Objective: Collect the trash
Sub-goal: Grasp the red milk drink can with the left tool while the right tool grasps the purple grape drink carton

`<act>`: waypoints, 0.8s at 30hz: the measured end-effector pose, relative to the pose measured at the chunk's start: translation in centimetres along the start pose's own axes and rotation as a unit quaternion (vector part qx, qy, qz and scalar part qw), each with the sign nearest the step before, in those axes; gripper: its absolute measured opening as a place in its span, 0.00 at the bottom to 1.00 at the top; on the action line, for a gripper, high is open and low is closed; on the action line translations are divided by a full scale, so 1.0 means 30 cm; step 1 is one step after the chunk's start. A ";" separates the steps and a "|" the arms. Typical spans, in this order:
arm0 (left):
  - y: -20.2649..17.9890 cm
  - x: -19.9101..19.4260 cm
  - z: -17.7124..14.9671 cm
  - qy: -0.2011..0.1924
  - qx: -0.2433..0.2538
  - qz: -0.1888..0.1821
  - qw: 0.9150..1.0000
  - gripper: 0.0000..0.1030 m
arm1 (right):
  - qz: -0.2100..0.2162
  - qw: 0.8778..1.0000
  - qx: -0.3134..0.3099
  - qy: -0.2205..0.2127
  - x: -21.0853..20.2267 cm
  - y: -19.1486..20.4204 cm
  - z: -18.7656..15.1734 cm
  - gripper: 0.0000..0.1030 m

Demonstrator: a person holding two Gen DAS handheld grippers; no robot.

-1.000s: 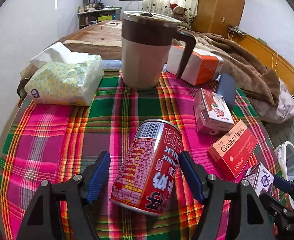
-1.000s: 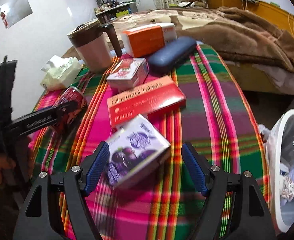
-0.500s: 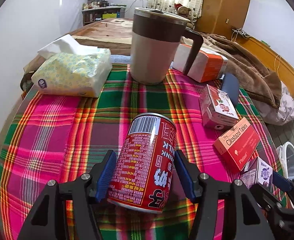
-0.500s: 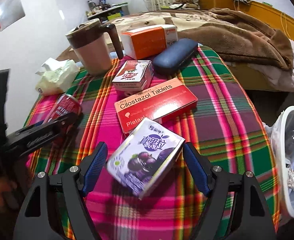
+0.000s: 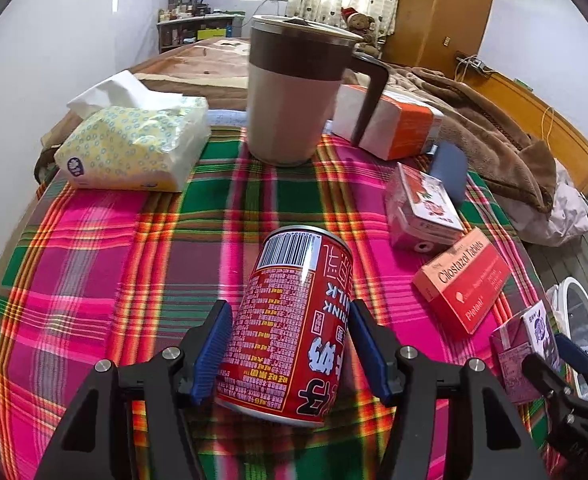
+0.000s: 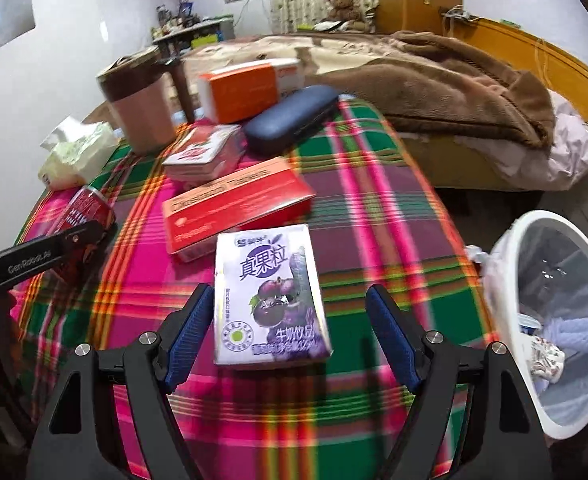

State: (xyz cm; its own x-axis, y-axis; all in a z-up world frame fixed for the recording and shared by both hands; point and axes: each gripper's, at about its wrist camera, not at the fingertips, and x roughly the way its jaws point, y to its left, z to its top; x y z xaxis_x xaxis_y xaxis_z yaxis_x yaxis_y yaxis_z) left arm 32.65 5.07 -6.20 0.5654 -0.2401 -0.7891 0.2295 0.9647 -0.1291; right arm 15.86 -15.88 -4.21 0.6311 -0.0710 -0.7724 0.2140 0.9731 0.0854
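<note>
item: left gripper [image 5: 289,354] — blue pads [image 5: 213,348] closed in on both sides of a red drink can [image 5: 289,320]; pads appeared to touch the can's flanks, pinching it. the can lay on its side on the plaid tablecloth [image 5: 105,264], barcode end pointing toward the mug.

item: right gripper [image 6: 289,340] — fingers spread; the left pad [image 6: 185,336] sat against the edge of a purple milk-drink carton [image 6: 269,300], the right pad stood apart from it with cloth showing between. the carton was between the fingers, printed face up; whether it rested on the cloth or was raised could not be told.

item: brown-and-beige lidded mug [image 5: 294,92] — upright at the far edge of the cloth, handle to its right.

item: tissue pack [image 5: 133,148] — left of the mug, a white sheet poking from its top.

item: orange-and-white box [image 5: 390,120] — just right of the mug, behind its handle.

item: dark blue case [image 6: 289,116] — right of the mug, in front of the orange-and-white box.

item: small red-and-white carton [image 5: 422,208] — right of and nearer than the mug, beside the case.

item: red tablet box marked "cilostazol tablets" [image 5: 462,280] — nearer than the small carton, between it and the purple carton.

item: white bin [image 6: 554,312] — well right of the mug, off the cloth's edge, lined with a bag and holding some waste.

item: brown blanket [image 6: 446,80] — on the bed behind and right of the mug.
</note>
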 end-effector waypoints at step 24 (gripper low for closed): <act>-0.066 -0.028 -0.032 0.001 -0.001 0.015 1.000 0.50 | 0.062 0.997 -0.021 -0.029 -0.025 -0.050 -0.001 0.55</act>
State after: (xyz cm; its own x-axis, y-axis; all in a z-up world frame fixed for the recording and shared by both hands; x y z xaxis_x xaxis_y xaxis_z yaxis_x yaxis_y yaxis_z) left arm 30.96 3.48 -5.85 0.5711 -0.2101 -0.7936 0.2102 0.9719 -0.1060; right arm 15.04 -17.28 -3.79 0.6936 0.0392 -0.7193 0.1002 0.9836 0.1502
